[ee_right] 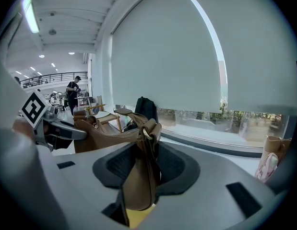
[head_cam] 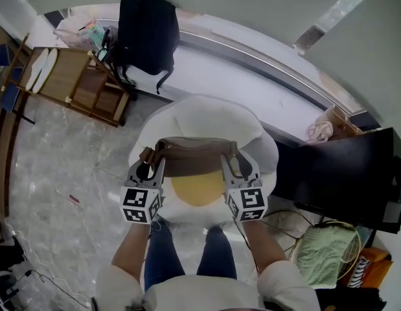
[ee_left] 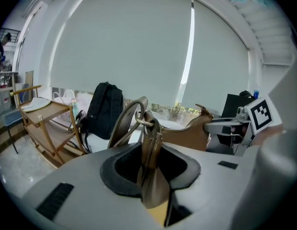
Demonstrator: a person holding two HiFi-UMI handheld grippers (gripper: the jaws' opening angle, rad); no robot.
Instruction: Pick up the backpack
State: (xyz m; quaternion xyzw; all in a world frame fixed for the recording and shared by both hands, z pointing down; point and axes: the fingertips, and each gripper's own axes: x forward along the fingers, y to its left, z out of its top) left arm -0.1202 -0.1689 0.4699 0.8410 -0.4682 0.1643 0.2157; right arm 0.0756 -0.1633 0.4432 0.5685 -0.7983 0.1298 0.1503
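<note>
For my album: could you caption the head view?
Left hand-held gripper and right hand-held gripper hold a brown bag over a fried-egg cushion.

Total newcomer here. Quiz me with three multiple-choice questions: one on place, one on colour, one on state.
1. Where is the black fabric backpack?
A. on the white window ledge
B. on the floor
C. in a claw
2. The white round cushion's centre is:
A. green
B. yellow
C. red
3. The left claw and right claw are:
A. open, empty
B. shut on the brown leather bag
C. unseen
Answers: A, it stands on the ledge; B, yellow shows under the bag; B, each pinches a strap end.
</note>
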